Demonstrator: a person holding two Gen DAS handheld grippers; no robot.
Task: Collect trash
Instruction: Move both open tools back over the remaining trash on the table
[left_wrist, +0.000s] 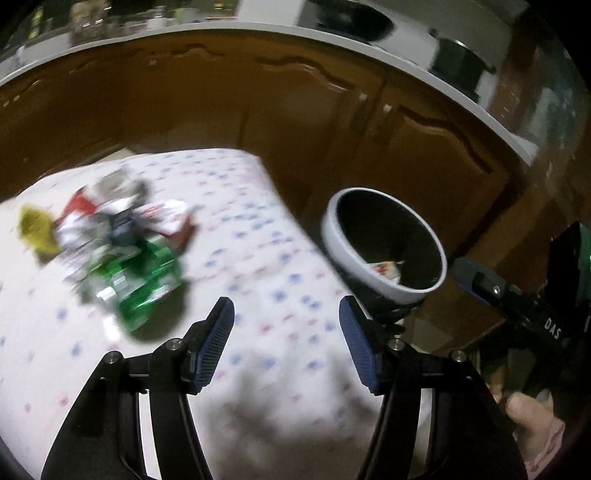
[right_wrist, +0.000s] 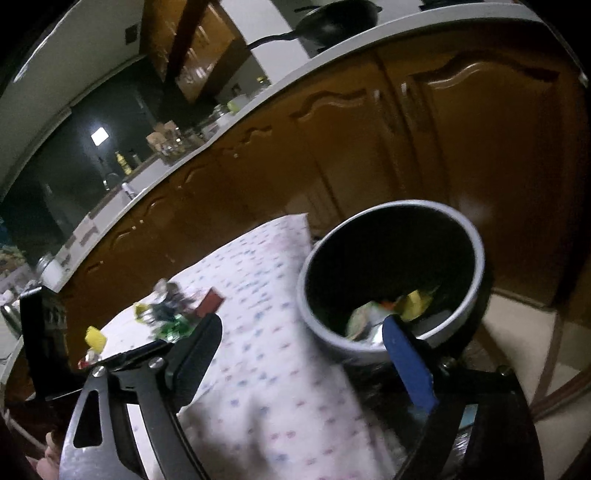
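A blurred heap of trash (left_wrist: 122, 251) lies on the white dotted tablecloth (left_wrist: 258, 258): a green wrapper (left_wrist: 147, 284), red and white wrappers and a yellow scrap (left_wrist: 35, 229). My left gripper (left_wrist: 286, 332) hangs open over the cloth, right of the heap, with nothing between its blue pads. A round grey bin (left_wrist: 384, 243) with a dark inside stands just past the table's right edge. In the right wrist view my right gripper (right_wrist: 301, 326) is open wide and empty in front of the bin (right_wrist: 476, 243), which holds yellow and white scraps (right_wrist: 406, 306). The heap (right_wrist: 166, 314) lies farther left.
Brown wooden cabinet doors (left_wrist: 295, 122) run behind the table under a pale countertop (right_wrist: 332, 48) with a black pan (right_wrist: 332, 22). Light floor tiles (right_wrist: 517, 325) show right of the bin. A hand (left_wrist: 528, 424) is at the lower right.
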